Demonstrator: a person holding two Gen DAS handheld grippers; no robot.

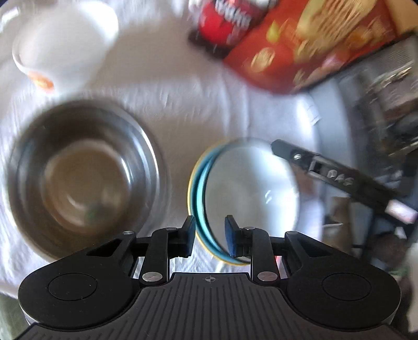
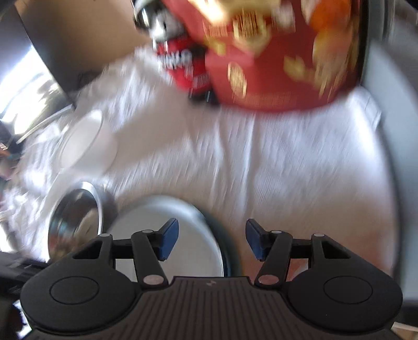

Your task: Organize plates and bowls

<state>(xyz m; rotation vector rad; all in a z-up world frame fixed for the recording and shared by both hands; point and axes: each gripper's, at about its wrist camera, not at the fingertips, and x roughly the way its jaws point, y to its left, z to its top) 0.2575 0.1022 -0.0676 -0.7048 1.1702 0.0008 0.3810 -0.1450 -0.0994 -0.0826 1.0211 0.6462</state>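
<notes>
White wrinkled cloth [image 1: 209,104] covers the whole work surface, and at its far edge I see a red printed box [image 1: 308,49] and a red packet [image 1: 222,23] beside it, both blurred.

With my left gripper [image 1: 210,236] I am at the near rim of a small stack: a white bowl [image 1: 250,183] sits in a blue bowl [image 1: 199,198], and a yellow edge shows under them. The stack lies straight ahead of this claw, and its rim passes between the two fingers, one pad outside and one pad inside the bowl. The jaws are narrow, and I judge they are clamped on the rim, though the blur makes the contact not fully sure. To the left of the stack, well apart from it, stands a steel bowl [image 1: 83,172], and far left at the back a white cup [image 1: 65,39] with an orange mark.

My right gripper [image 2: 212,239] is released, with nothing between the pads. Its left finger hangs over a pale plate or bowl [image 2: 167,227]; I cannot tell which. In the left view one finger of it shows at the far right rim of the stack.

The left hand is nearer to the stack, so I judge the coming move belongs to it: carry the stack toward the steel bowl, which lies to its left.
</notes>
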